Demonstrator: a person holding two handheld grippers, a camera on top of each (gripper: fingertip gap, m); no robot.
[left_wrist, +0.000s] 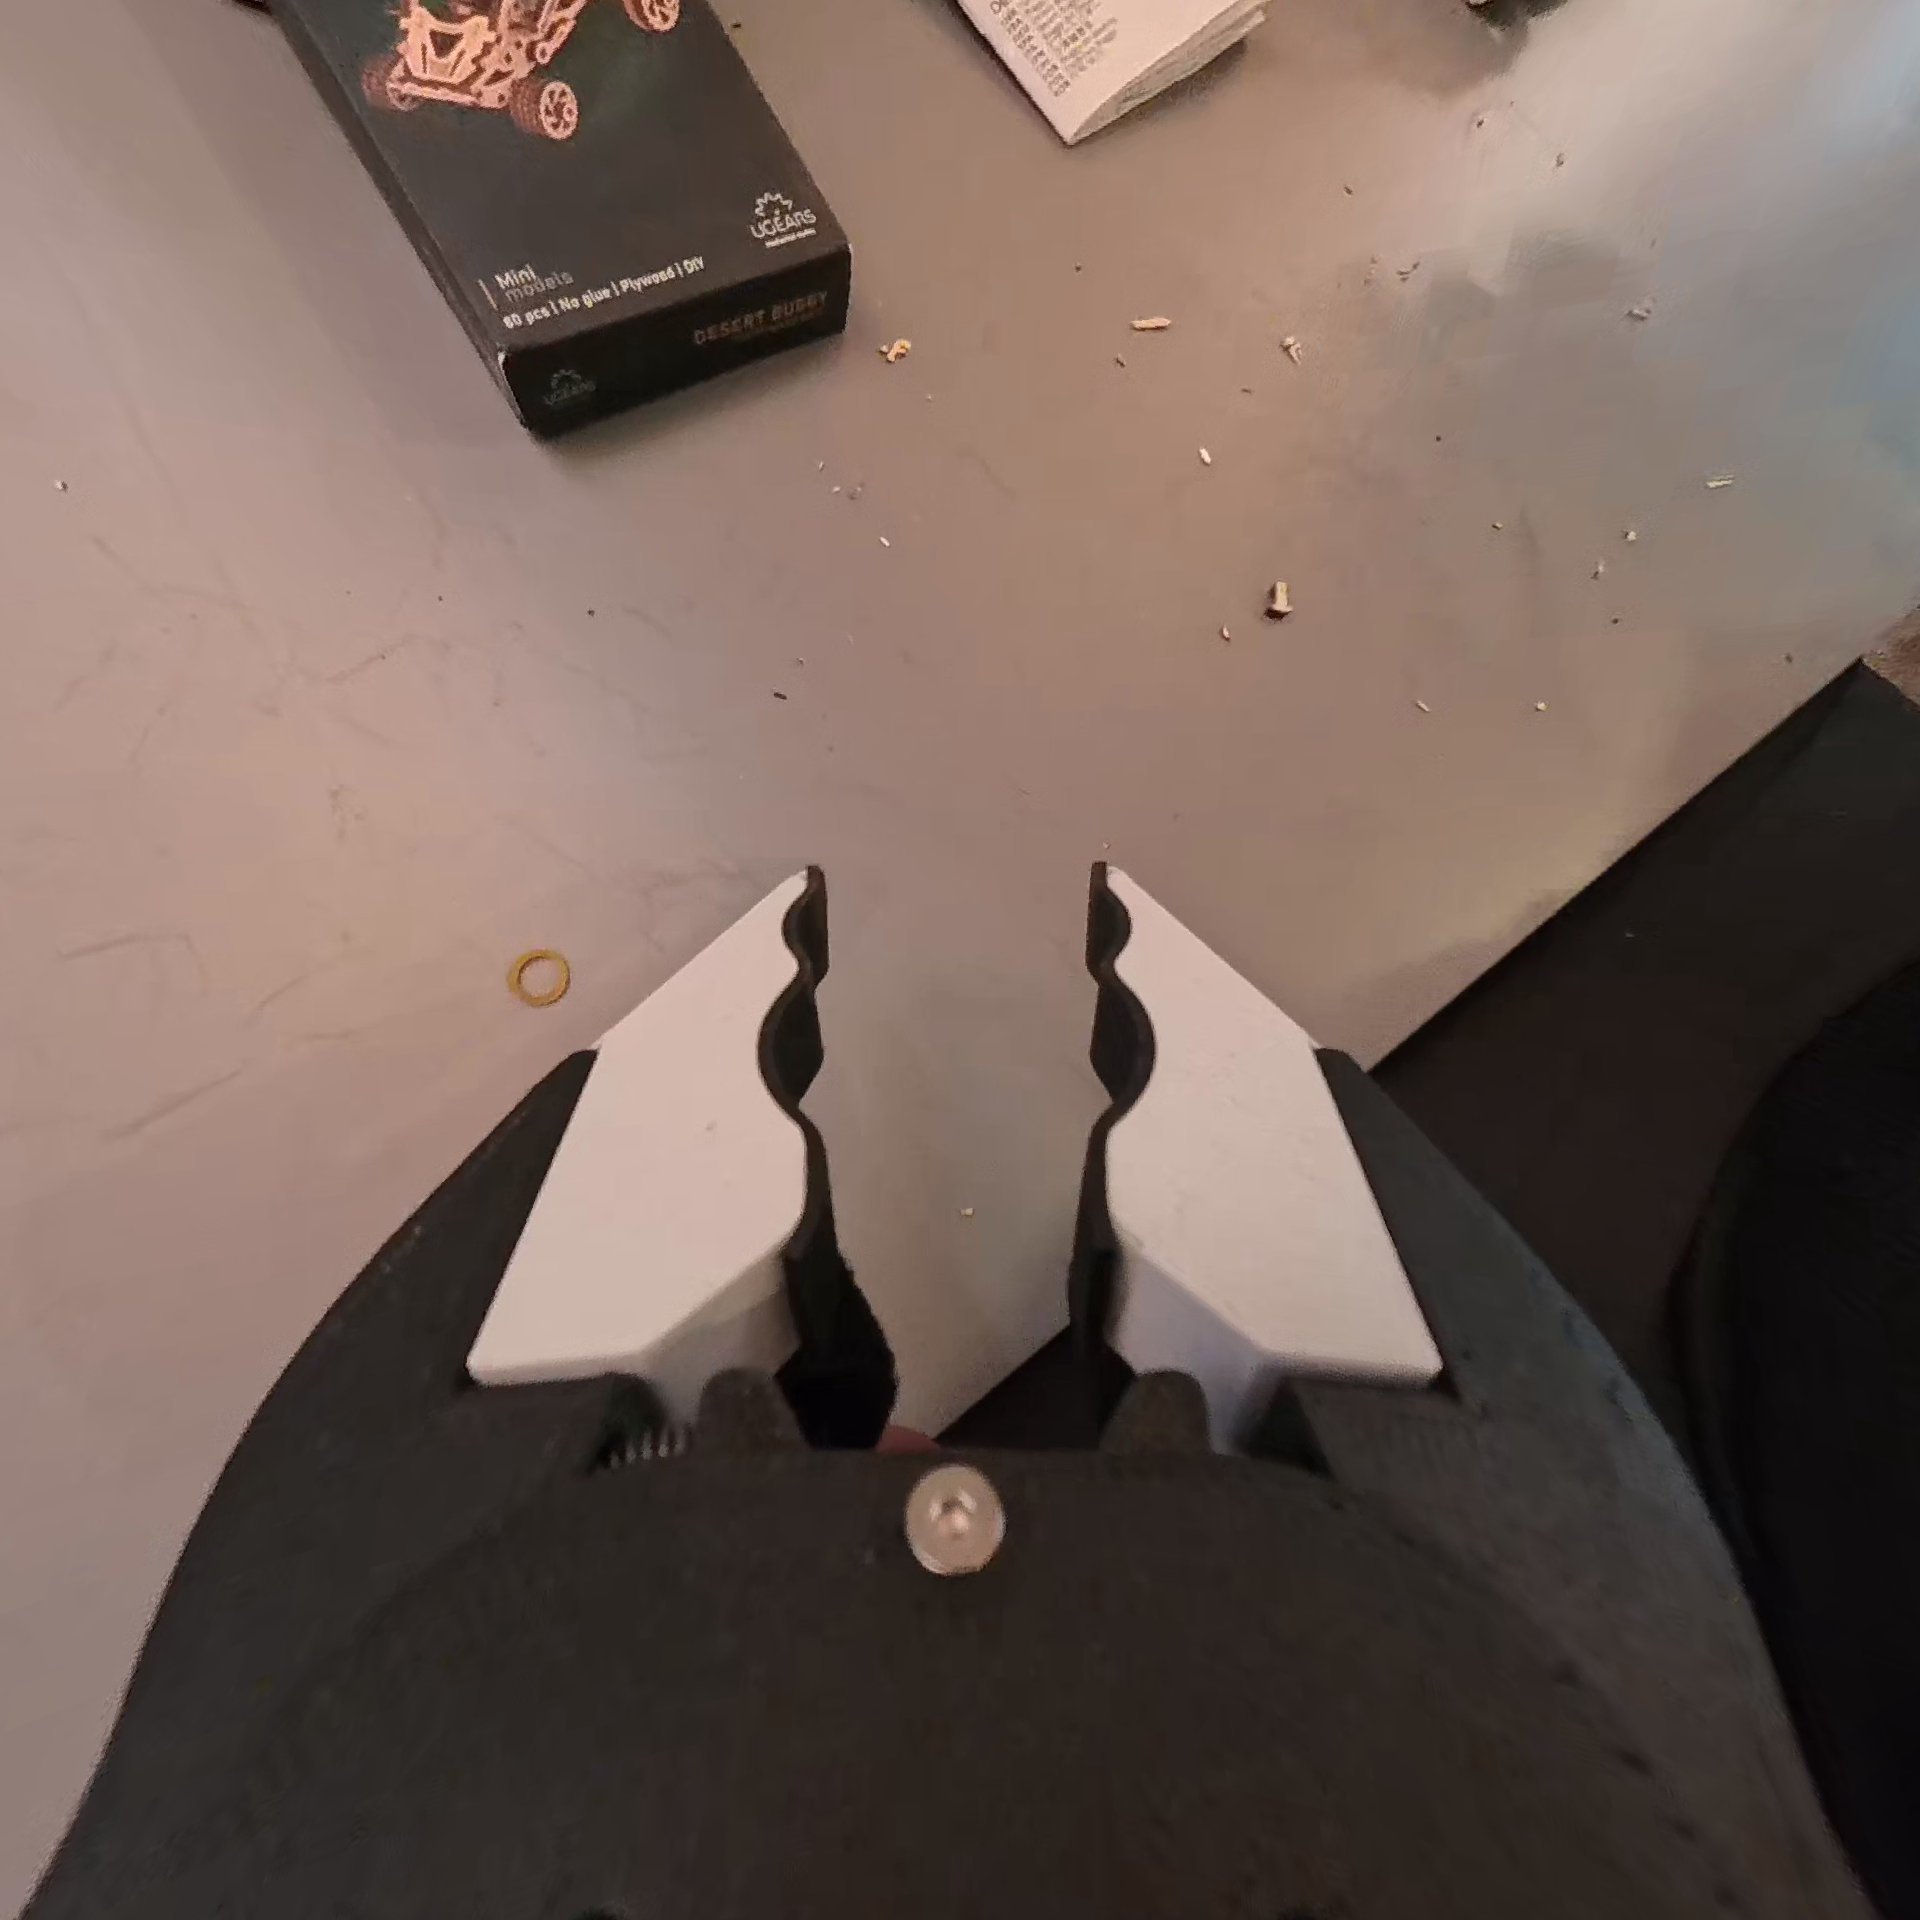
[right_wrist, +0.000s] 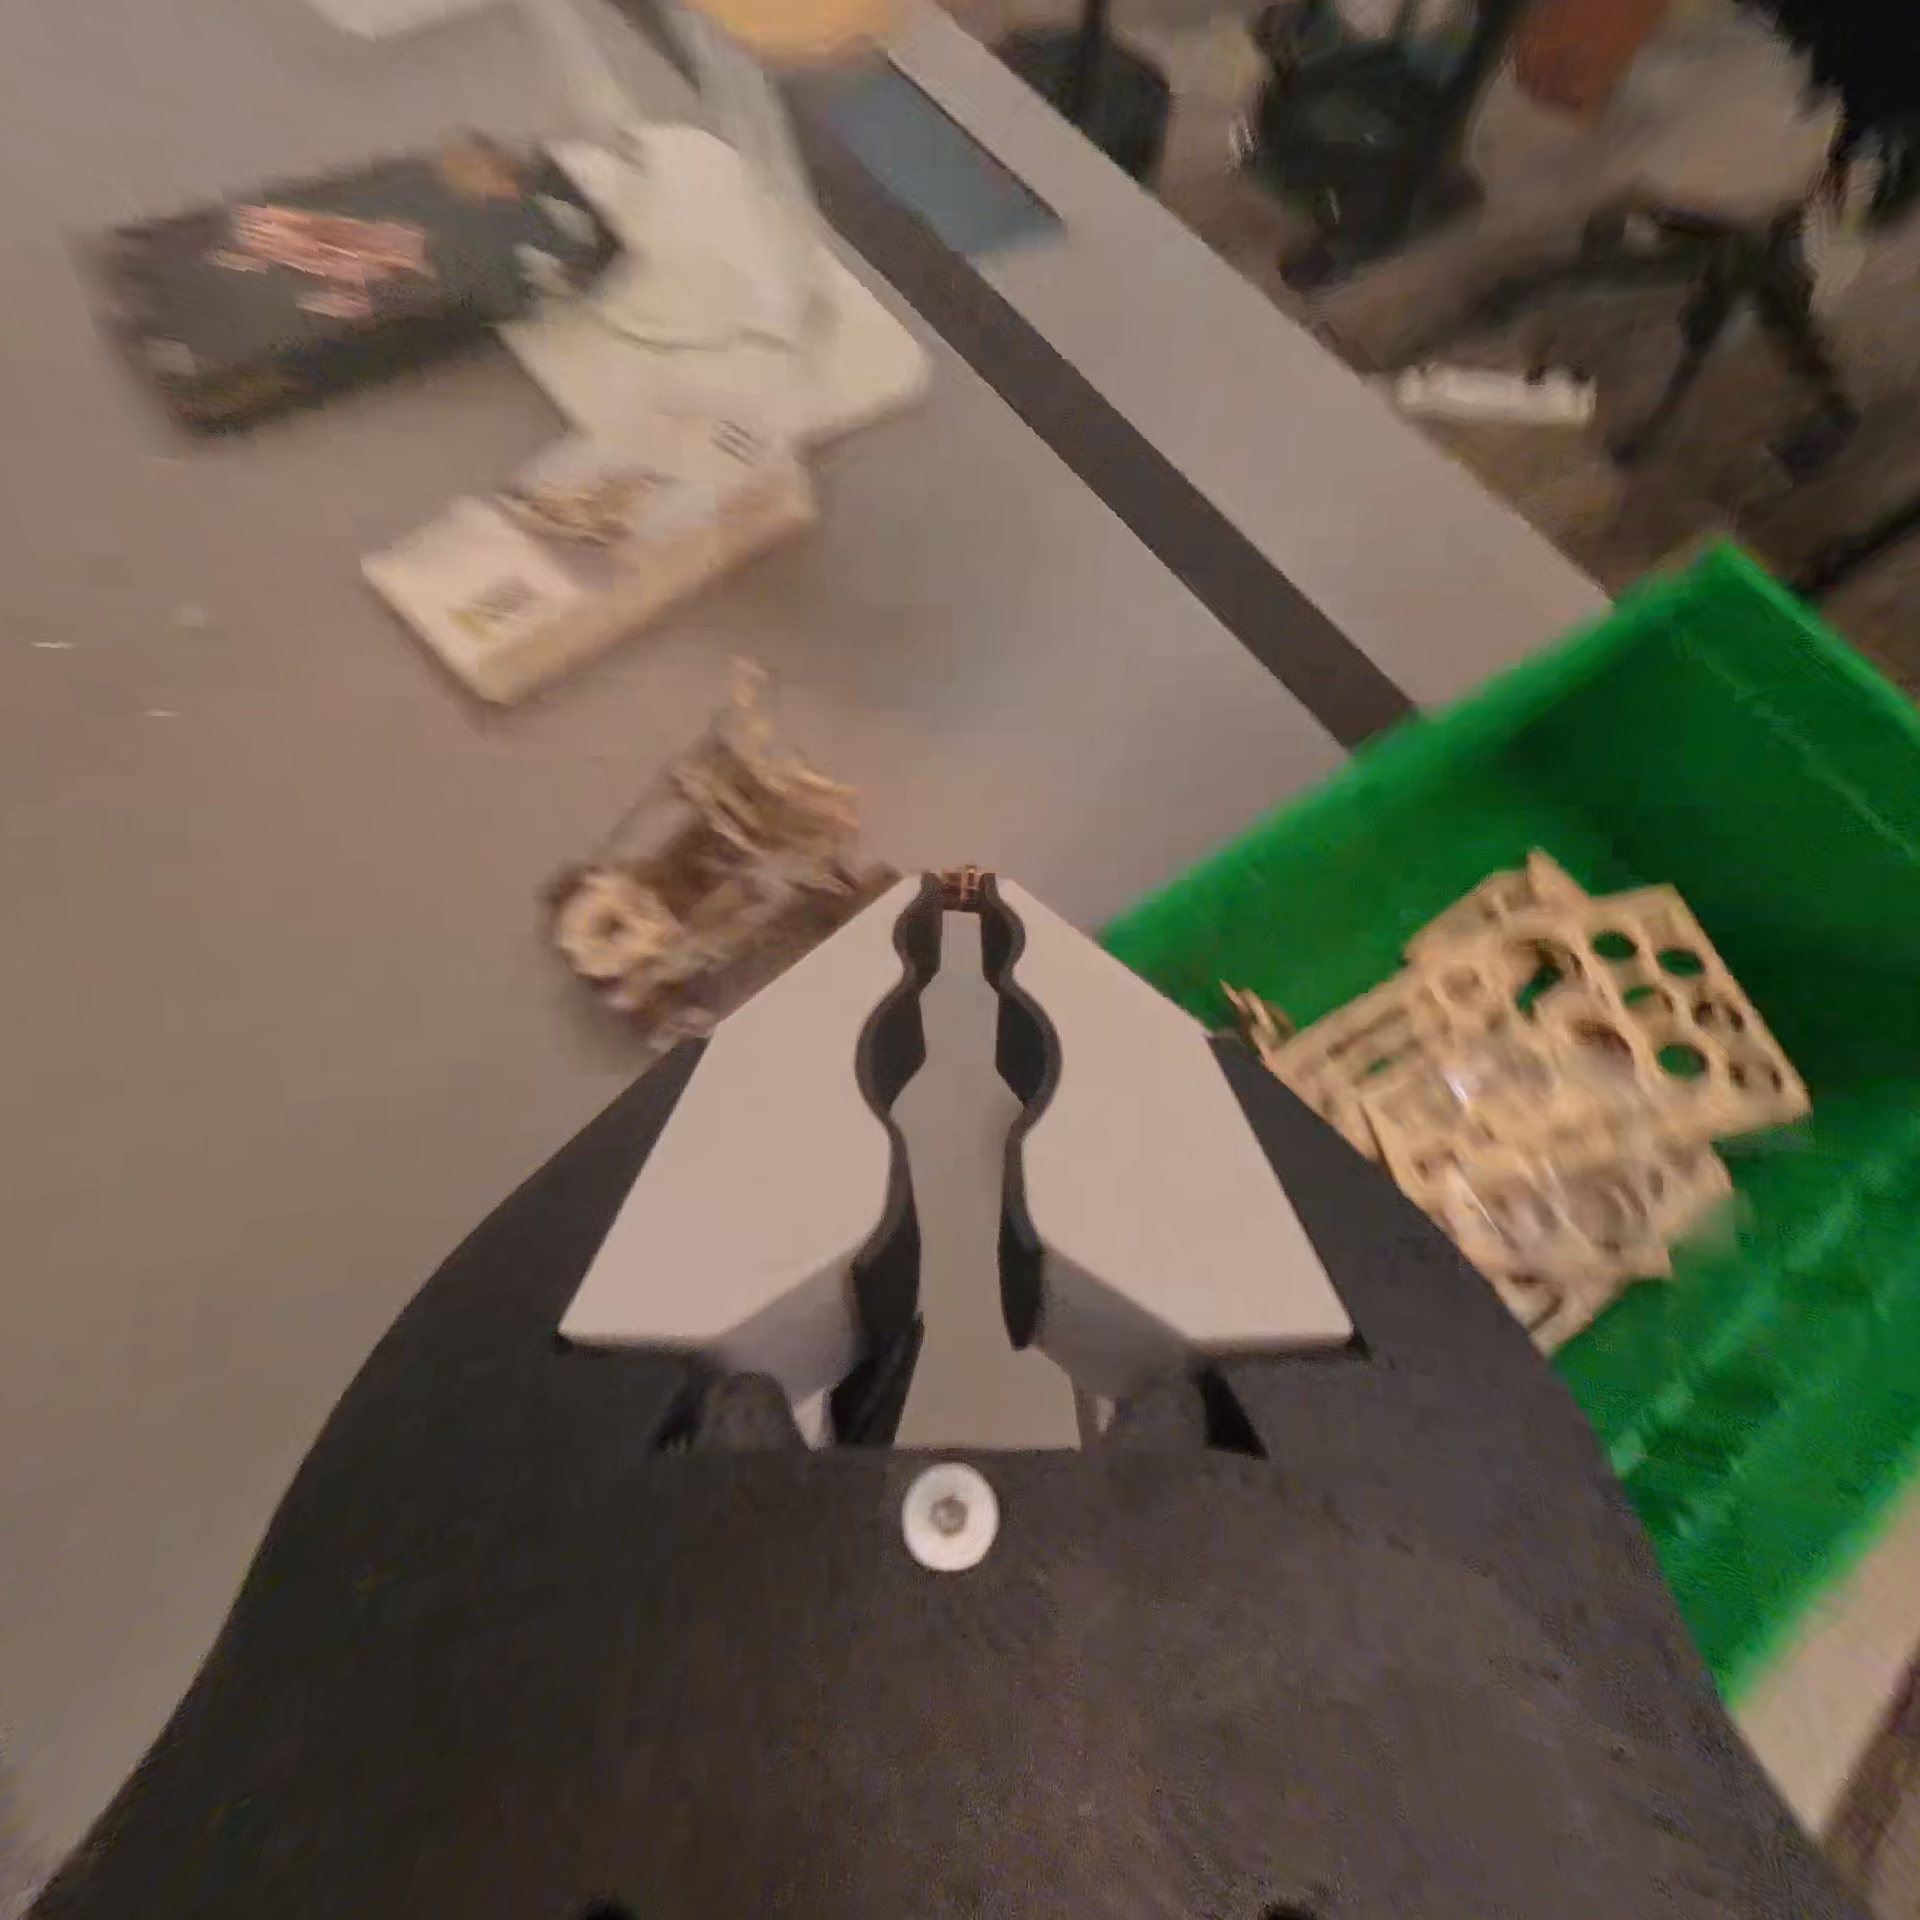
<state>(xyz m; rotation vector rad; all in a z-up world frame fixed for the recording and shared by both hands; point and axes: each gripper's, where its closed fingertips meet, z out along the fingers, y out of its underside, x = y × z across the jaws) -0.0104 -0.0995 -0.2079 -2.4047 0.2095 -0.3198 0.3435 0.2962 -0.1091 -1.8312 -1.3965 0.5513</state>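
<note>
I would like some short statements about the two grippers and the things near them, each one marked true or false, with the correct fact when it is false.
1. The left gripper is open and holds nothing. True.
2. The right gripper is wide open and empty. False: its fingertips are pinched on a small wooden piece.
3. A small brass ring lies on the grey table, to the left of the left gripper. True.
4. The green bin is empty. False: punched-out wooden sheets lie in it.
5. The black box stands upright on its end. False: it lies flat on the table.
6. A partly built wooden model sits on the table just beyond the right gripper. True.
</note>
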